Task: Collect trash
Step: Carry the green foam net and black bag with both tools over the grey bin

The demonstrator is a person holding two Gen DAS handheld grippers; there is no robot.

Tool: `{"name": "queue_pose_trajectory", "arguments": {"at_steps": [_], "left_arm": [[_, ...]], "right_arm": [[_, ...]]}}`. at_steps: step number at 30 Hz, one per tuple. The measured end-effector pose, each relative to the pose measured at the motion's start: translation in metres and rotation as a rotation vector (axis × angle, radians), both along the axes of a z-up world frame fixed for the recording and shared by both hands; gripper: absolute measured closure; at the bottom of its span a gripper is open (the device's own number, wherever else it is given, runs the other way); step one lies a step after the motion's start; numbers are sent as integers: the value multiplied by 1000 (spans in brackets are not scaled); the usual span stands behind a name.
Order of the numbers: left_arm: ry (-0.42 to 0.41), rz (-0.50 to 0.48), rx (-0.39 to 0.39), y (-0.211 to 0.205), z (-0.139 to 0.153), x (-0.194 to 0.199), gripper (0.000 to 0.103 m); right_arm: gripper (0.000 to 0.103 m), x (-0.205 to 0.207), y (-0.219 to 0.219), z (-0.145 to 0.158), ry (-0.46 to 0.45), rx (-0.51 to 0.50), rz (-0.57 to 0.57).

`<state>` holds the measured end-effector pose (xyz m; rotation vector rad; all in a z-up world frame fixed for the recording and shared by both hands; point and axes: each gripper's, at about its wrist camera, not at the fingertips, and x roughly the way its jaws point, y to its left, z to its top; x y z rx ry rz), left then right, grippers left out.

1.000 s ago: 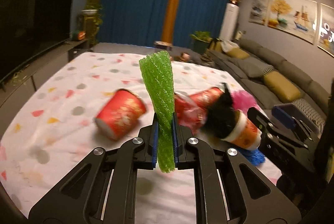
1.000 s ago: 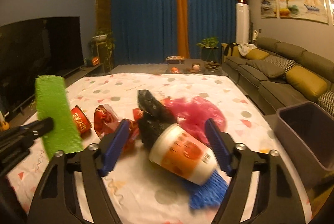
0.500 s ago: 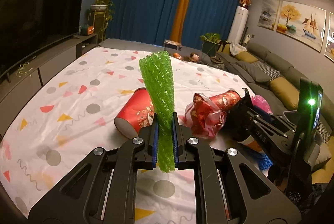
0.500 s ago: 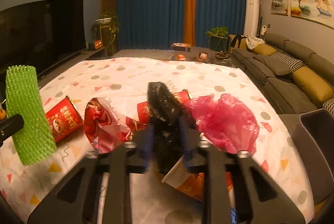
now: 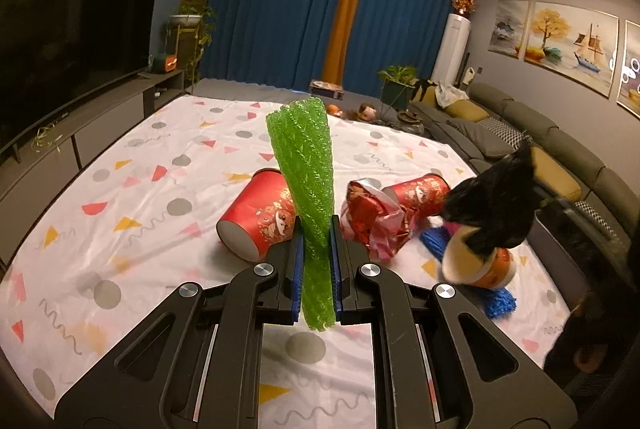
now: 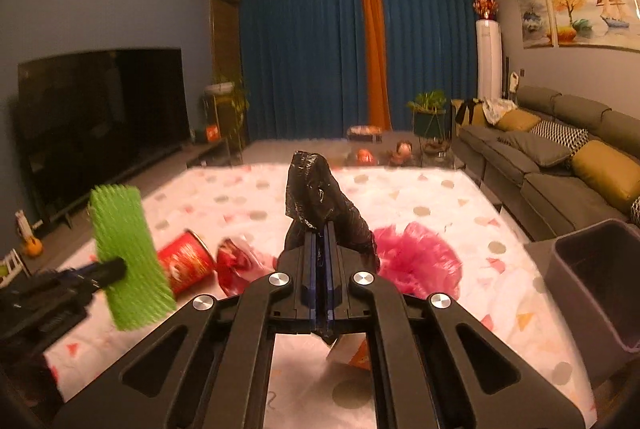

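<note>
My left gripper (image 5: 316, 269) is shut on a green foam net sleeve (image 5: 304, 181) that stands upright above the spotted tablecloth (image 5: 120, 229). In the right wrist view that sleeve (image 6: 128, 257) is at the left. My right gripper (image 6: 319, 269) is closing its jaws on a crumpled black plastic bag (image 6: 316, 189), and the pads press on it. The bag (image 5: 496, 205) hangs above the cloth, its lower end stuck in an orange and white paper cup (image 5: 476, 265). Below my right jaws only a corner of the cup (image 6: 352, 349) shows.
Two red paper cups (image 5: 260, 217) (image 5: 416, 191) lie on their sides, with a crumpled red wrapper (image 5: 372, 225) between them. A pink bag (image 6: 416, 261) and blue foam net (image 5: 500, 303) lie nearby. A grey bin (image 6: 600, 281) stands off the table's right edge, before a sofa (image 6: 560, 165).
My right gripper's jaws went from wide around the cup to shut on the black bag, then rose with it, and the cup tipped up. The left gripper kept its hold.
</note>
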<state>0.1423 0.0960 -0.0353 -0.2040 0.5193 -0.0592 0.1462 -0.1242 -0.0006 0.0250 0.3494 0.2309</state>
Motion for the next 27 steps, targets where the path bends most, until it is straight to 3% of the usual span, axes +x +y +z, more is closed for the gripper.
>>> {"name": "queue_pose_trajectory", "arguments": {"at_steps": [10, 27], "left_arm": [[-35, -40, 12, -20, 14, -23, 92], [-76, -172, 57, -86, 29, -37, 92]], "right_arm": [[99, -51, -37, 30, -81, 35, -27], [99, -101, -90, 35, -128, 51, -125]]}}
